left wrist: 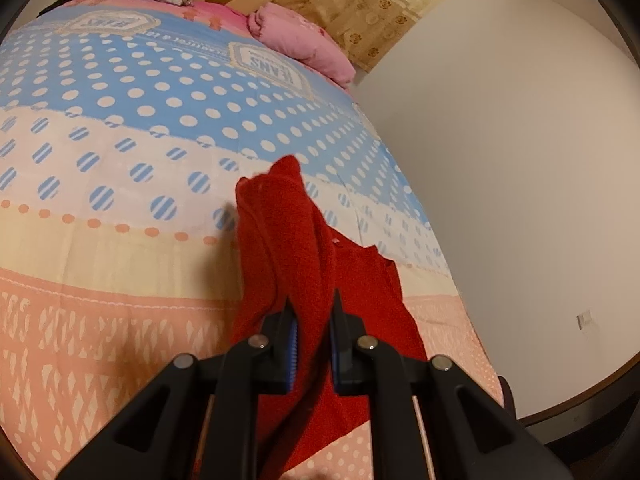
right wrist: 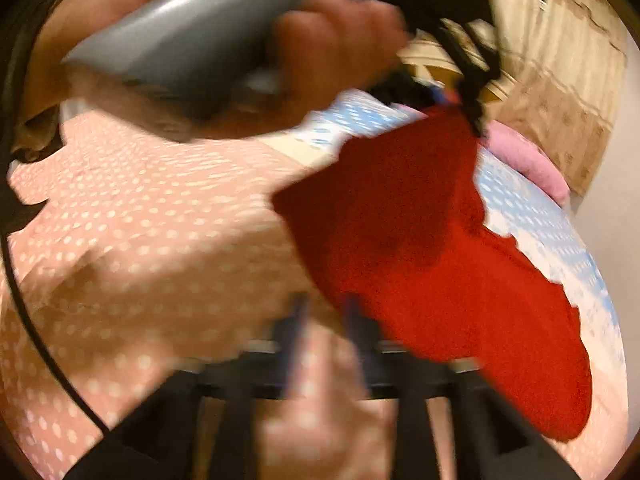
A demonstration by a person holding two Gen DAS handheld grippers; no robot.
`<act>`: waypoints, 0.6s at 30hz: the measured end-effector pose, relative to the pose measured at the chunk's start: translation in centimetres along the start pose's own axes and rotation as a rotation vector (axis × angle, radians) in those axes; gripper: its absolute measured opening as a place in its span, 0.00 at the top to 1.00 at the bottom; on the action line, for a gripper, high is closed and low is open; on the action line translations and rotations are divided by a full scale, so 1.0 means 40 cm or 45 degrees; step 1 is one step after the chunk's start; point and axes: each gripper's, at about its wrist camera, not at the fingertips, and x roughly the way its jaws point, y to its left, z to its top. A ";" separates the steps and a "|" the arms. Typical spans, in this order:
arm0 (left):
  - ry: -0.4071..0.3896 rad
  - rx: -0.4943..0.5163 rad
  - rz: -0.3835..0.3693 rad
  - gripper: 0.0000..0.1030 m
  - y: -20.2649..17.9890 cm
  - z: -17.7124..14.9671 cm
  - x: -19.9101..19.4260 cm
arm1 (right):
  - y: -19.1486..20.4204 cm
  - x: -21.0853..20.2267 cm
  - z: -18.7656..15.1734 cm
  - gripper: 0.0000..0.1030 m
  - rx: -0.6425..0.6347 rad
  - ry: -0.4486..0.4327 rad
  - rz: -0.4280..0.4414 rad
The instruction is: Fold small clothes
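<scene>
Motion blur smears the right gripper [right wrist: 322, 312] and a hand [right wrist: 336, 52]; the frame edge crops the red garment [left wrist: 304, 264].

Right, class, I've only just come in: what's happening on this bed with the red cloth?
A person holding a gripper in each hand is folding a small red garment on a patterned bedspread. The left gripper is shut on a bunch of the fabric and holds that part raised, while the rest trails on the bed. The right gripper is open with nothing between its fingers, just beside the garment's edge.
</scene>
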 end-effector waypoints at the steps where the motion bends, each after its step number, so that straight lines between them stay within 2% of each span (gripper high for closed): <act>1: 0.002 0.003 -0.005 0.88 -0.001 -0.001 -0.003 | 0.026 -0.011 0.004 0.33 -0.037 -0.062 -0.021; 3: 0.001 0.009 -0.026 0.88 -0.002 0.000 -0.008 | 0.063 -0.018 0.007 0.33 -0.094 -0.092 -0.048; 5: 0.012 0.023 -0.035 0.88 -0.007 -0.002 -0.011 | 0.084 -0.007 0.013 0.33 -0.092 -0.061 -0.005; 10: 0.048 0.003 -0.077 0.88 -0.007 -0.004 -0.017 | 0.101 0.016 0.039 0.33 -0.102 -0.060 -0.163; 13: 0.060 -0.012 -0.065 0.88 0.002 -0.001 -0.012 | 0.125 0.026 0.057 0.33 -0.150 -0.086 -0.229; 15: 0.078 -0.025 -0.065 0.88 0.014 -0.001 -0.007 | 0.141 0.030 0.068 0.33 -0.192 -0.129 -0.323; 18: 0.098 -0.044 -0.059 0.88 0.034 -0.002 -0.008 | 0.143 0.042 0.077 0.33 -0.214 -0.147 -0.336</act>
